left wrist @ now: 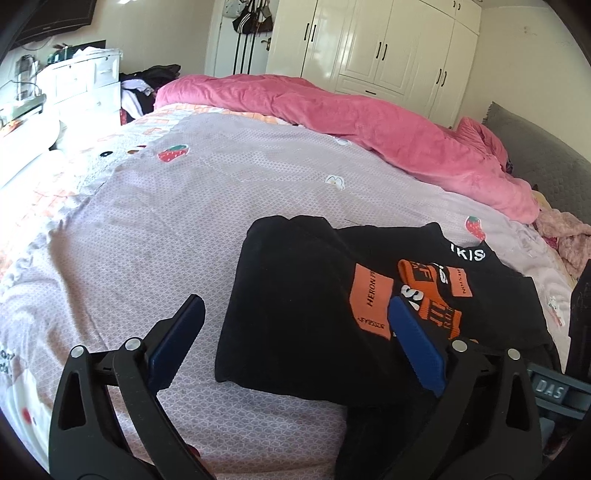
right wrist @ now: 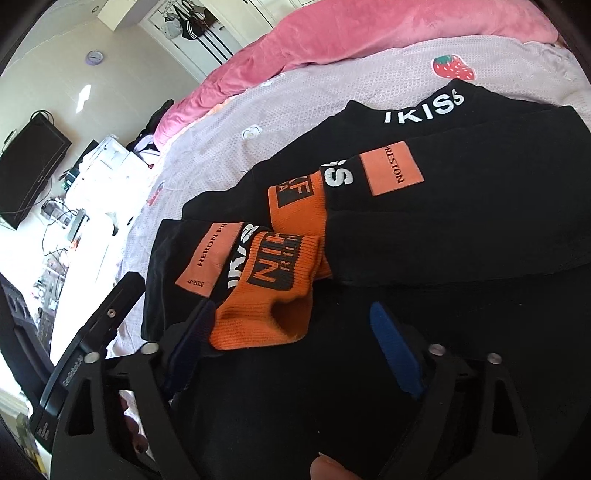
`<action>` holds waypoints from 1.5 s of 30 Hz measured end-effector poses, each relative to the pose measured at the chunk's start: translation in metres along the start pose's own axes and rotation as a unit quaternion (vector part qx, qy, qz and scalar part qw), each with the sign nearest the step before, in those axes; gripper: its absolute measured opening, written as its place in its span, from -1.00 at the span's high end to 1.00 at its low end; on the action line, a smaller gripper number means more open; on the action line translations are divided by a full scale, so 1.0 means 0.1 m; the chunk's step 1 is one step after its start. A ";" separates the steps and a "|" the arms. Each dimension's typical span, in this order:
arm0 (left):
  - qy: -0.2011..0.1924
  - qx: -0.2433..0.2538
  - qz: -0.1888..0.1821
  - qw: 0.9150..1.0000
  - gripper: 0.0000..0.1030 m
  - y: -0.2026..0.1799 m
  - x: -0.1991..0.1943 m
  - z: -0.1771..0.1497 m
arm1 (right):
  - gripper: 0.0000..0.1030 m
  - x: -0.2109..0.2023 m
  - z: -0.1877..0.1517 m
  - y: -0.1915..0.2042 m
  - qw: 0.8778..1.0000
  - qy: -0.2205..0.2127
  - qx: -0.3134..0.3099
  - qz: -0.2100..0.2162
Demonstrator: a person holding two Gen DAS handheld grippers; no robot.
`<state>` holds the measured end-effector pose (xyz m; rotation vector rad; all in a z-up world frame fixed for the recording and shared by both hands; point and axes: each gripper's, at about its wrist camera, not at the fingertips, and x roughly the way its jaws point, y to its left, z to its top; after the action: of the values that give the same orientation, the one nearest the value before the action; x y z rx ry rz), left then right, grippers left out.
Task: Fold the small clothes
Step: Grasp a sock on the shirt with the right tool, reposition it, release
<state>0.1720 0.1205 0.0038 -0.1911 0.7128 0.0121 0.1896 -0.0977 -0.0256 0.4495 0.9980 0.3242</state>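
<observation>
I see one black garment [left wrist: 295,314] on bed [left wrist: 184,192], two orange cuffs [right wrist: 266,295] at centre, two orange patches. My left gripper [left wrist: 295,306] gapes wide, empty; right gripper [right wrist: 291,314] apart, cuff at its 9 o'clock finger.

A lilac bedsheet [left wrist: 207,206] printed with strawberries covers the bed. A pink duvet [left wrist: 354,122] lies bunched along the bed's far edge. Beyond it stands a cream wardrobe [left wrist: 388,48]; bags [left wrist: 251,18] hang on a door. A white dresser [left wrist: 85,77] stands past the bed's far left corner, a dark television [right wrist: 29,177] on the wall.
</observation>
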 end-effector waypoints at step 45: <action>0.000 -0.025 -0.024 0.999 -0.81 0.08 -0.03 0.01 | 0.99 -1.25 0.32 -1.35 0.952 -0.190 -0.058 -0.234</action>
<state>0.1699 0.1286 0.0056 -0.2558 0.7074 -0.0163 0.1617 -0.2790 0.0128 0.1474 0.6743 -0.1296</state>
